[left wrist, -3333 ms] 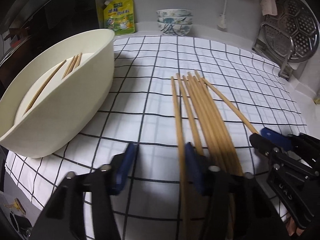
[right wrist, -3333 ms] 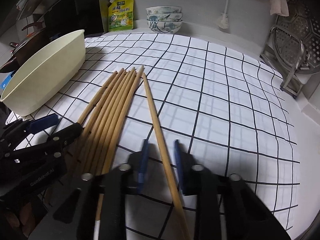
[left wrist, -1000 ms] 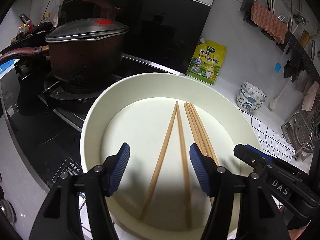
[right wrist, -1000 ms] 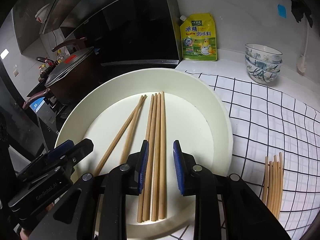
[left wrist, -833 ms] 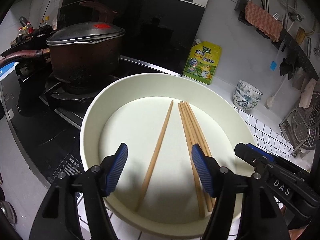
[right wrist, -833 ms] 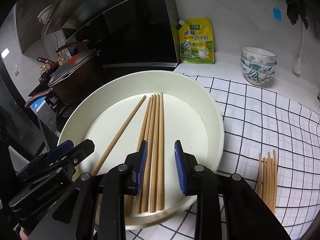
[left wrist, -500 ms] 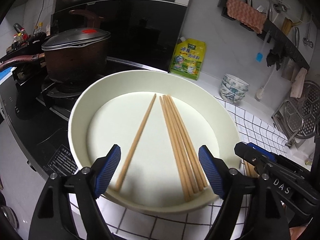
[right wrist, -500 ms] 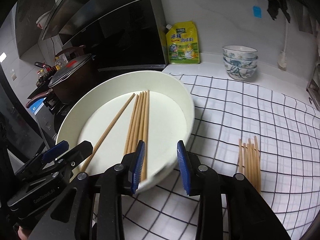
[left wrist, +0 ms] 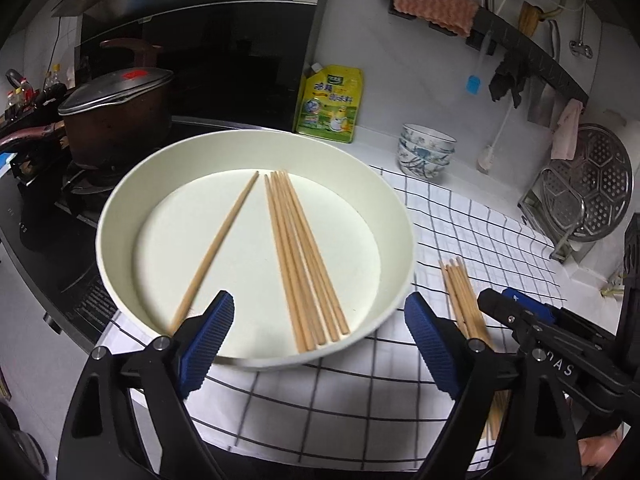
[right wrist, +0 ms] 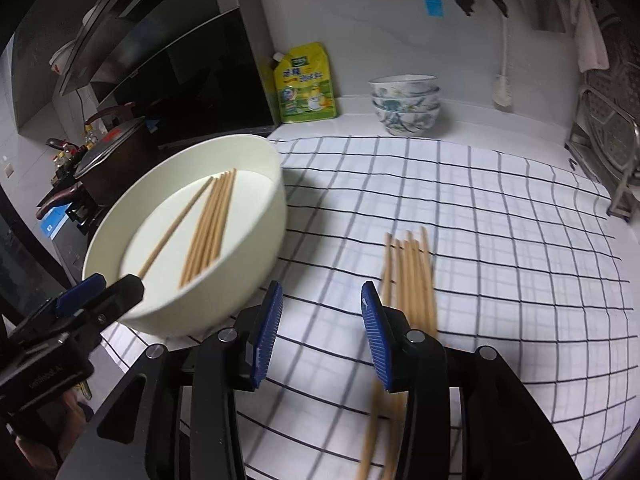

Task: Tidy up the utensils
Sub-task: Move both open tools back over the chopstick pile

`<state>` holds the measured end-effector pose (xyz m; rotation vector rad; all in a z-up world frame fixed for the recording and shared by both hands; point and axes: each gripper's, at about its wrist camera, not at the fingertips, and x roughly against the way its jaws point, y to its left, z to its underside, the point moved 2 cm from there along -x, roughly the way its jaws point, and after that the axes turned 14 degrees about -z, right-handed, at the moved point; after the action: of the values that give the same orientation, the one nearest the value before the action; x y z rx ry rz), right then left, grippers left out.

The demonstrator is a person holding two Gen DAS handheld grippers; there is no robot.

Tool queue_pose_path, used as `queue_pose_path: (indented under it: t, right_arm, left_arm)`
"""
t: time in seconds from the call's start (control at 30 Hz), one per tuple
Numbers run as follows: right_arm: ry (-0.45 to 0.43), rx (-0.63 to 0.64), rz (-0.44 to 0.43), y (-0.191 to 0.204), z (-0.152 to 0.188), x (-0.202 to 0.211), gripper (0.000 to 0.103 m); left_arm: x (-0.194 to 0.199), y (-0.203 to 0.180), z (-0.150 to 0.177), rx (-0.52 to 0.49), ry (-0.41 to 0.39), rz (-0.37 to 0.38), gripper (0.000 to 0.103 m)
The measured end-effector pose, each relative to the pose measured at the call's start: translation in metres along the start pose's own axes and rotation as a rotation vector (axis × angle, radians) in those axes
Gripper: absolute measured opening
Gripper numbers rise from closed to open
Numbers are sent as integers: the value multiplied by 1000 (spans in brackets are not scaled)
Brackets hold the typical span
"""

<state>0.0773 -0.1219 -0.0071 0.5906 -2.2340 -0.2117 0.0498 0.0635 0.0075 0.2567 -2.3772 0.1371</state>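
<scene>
A large cream bowl [left wrist: 120,216] stands on the checked cloth and holds several wooden chopsticks [left wrist: 300,256], one [left wrist: 218,246] lying apart to the left. It also shows in the right wrist view [right wrist: 256,216]. A bundle of several more chopsticks [right wrist: 412,276] lies on the cloth to the bowl's right, also seen in the left wrist view [left wrist: 460,292]. My left gripper [left wrist: 320,344] is open and empty just in front of the bowl's near rim. My right gripper [right wrist: 320,336] is open and empty above the cloth, its right finger over the bundle's near end.
A checked cloth [right wrist: 500,208] covers the counter. A lidded dark pot [left wrist: 116,112] sits on the stove left of the bowl. A yellow-green pouch [right wrist: 306,84] and stacked patterned bowls [right wrist: 406,104] stand at the back wall. A metal steamer rack [left wrist: 584,196] stands at right.
Both grippers have pulled back from over the bowl and opened wider. The right one has swung right toward the chopstick bundle on the cloth.
</scene>
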Motion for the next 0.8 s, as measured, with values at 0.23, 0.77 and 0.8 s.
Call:
queue_pose_path:
  t: [0.23,0.77,0.8]
  right_arm:
    - [7,-24,70,-40,20,25,41]
    - [9,-72,125,-108,35,35,46]
    - [13,-76,122,-109,36,32,46]
  left_arm:
    - [6,-34,11,-55,9,25,89]
    - [14,-83,36,-112,25,27,91]
    - [14,-86,37,-118,24,27,91]
